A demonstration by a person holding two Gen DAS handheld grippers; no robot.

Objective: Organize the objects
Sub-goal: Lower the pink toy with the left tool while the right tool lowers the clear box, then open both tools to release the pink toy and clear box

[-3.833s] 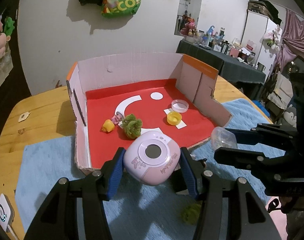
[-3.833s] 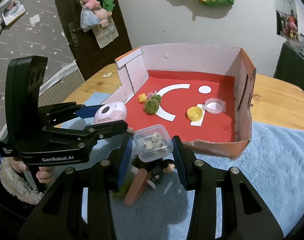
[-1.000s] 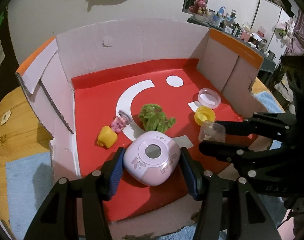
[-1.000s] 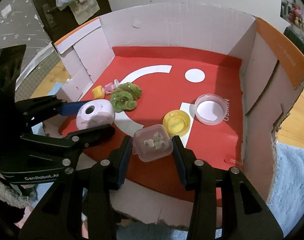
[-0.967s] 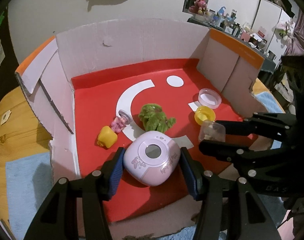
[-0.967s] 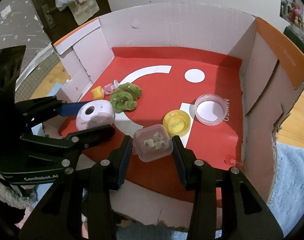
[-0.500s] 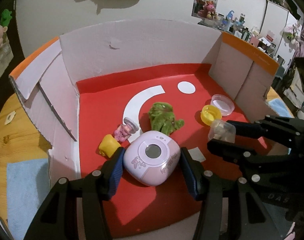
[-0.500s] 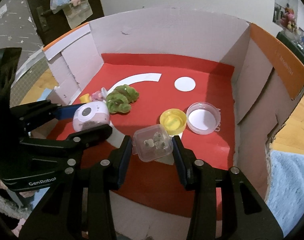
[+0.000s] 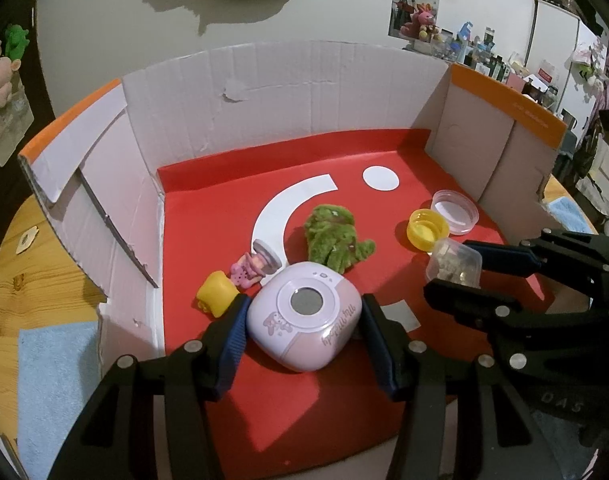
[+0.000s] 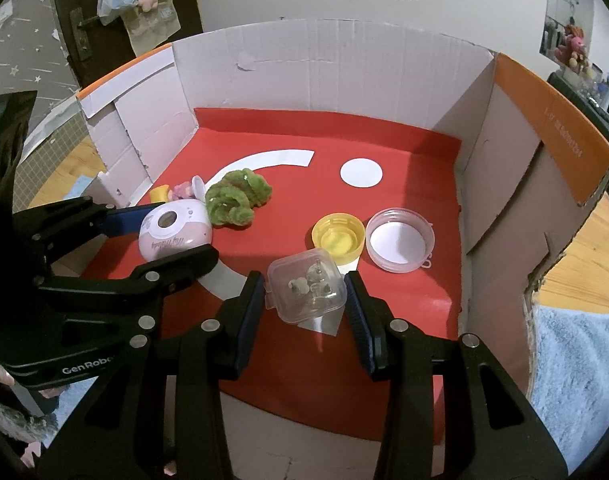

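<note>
Red box floor (image 10: 404, 152) lies open rearward (walled); left tongs (image 9: 302, 322) clamp pink gadget (image 9: 304, 316), right tongs (image 10: 304, 292) clear case (image 10: 307, 285).

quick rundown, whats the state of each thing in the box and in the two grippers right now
left gripper: shut on the pink device
pink device: held, low over the red floor
right gripper: shut on the clear case
clear case: lid closed, held
yellow cap: open side up
clear lid: open side up
green plush: lying loose
cardboard box: open-topped
</note>
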